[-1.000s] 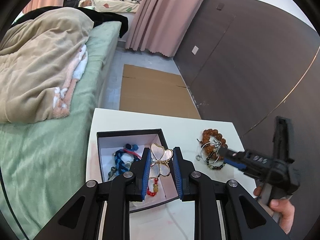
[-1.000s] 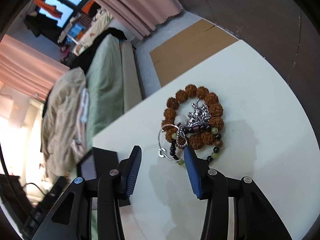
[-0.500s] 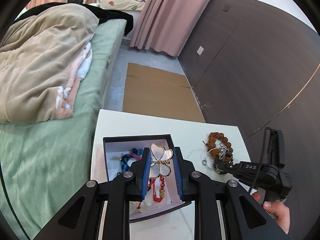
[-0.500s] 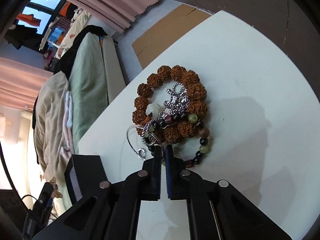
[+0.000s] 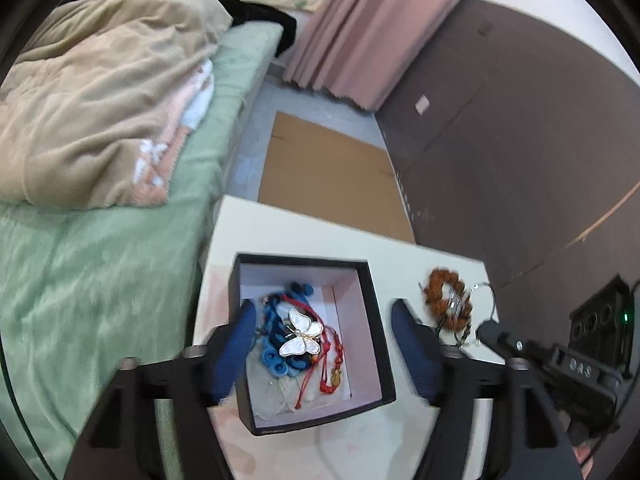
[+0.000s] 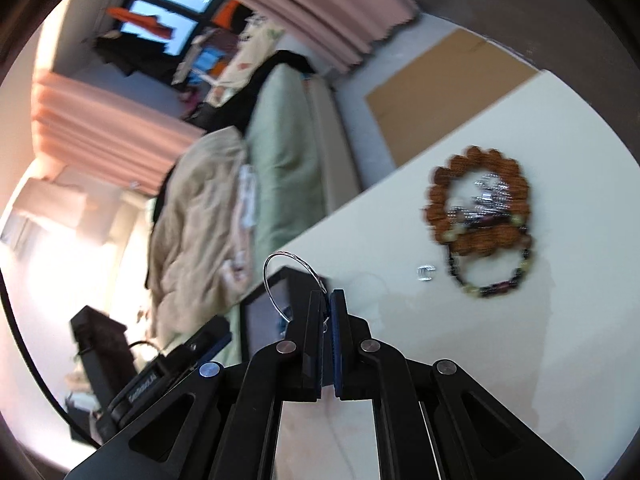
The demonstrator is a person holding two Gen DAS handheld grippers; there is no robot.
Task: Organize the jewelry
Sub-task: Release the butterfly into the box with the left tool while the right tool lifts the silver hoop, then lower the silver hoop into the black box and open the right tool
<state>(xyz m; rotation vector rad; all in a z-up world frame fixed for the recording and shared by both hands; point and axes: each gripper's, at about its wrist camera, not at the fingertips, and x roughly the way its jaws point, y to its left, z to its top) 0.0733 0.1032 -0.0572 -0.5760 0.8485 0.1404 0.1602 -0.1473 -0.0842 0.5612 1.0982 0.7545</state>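
Observation:
A black jewelry box [image 5: 374, 304] with a pale lining stands on the white table [image 5: 280, 232]. In it lie a pearly butterfly brooch [image 5: 301, 334], blue cord pieces [image 5: 276, 360] and a red string bracelet [image 5: 332, 364]. My left gripper [image 5: 324, 344] is open and empty, its fingers either side of the box. My right gripper [image 6: 326, 300] is shut on a thin silver hoop [image 6: 280, 276] and holds it above the table, near the box corner [image 6: 296, 280]. A brown bead bracelet [image 6: 478, 204], a silver chain [image 6: 488, 196] and a dark bead bracelet [image 6: 492, 276] lie on the table.
A small silver ring [image 6: 425, 272] lies on the table next to the bracelets. A bed with a green sheet [image 5: 100, 260] and beige blanket [image 5: 92, 92] runs along the table's left side. Cardboard [image 5: 332, 176] lies on the floor beyond, by a dark wall.
My left gripper opened and the butterfly brooch dropped into the box. My right gripper, shut on the silver hoop, lifted it off the bracelet pile and moved left toward the box.

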